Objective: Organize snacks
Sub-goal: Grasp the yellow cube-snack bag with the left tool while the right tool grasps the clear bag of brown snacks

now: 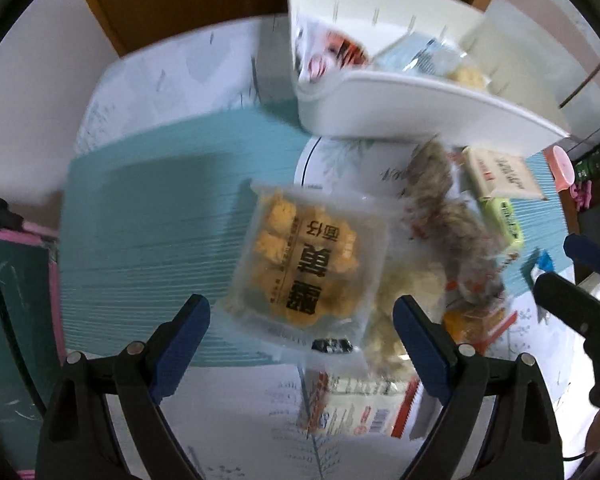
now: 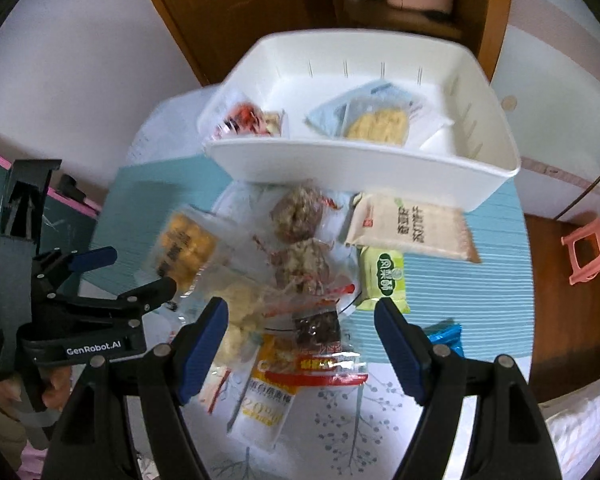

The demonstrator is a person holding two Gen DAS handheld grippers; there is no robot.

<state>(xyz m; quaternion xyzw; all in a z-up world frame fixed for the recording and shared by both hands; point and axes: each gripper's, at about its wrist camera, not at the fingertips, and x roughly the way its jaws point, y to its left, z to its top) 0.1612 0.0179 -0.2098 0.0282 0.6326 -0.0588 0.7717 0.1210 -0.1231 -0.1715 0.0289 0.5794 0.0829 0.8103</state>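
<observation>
A pile of snack packets lies on a white plate [image 2: 228, 200] over a teal mat [image 1: 148, 208]. A clear packet of orange puffs [image 1: 304, 256] sits right in front of my open left gripper [image 1: 300, 332]; it also shows in the right wrist view [image 2: 184, 252]. My open right gripper [image 2: 300, 328] hovers over a red-edged packet [image 2: 324, 364], empty. Brown nut clusters [image 2: 300, 240], a beige packet [image 2: 412, 228] and a green packet [image 2: 382, 276] lie behind. The white bin [image 2: 364, 160] holds a red packet [image 2: 244, 120] and a blue-white packet [image 2: 376, 120].
A white packet [image 2: 264, 404] lies at the table's near edge, a blue wrapper [image 2: 444, 336] to the right. A pink stool [image 2: 592, 248] stands on the floor at right. A wooden door [image 2: 236, 8] is behind the bin. A green board [image 1: 8, 280] stands at left.
</observation>
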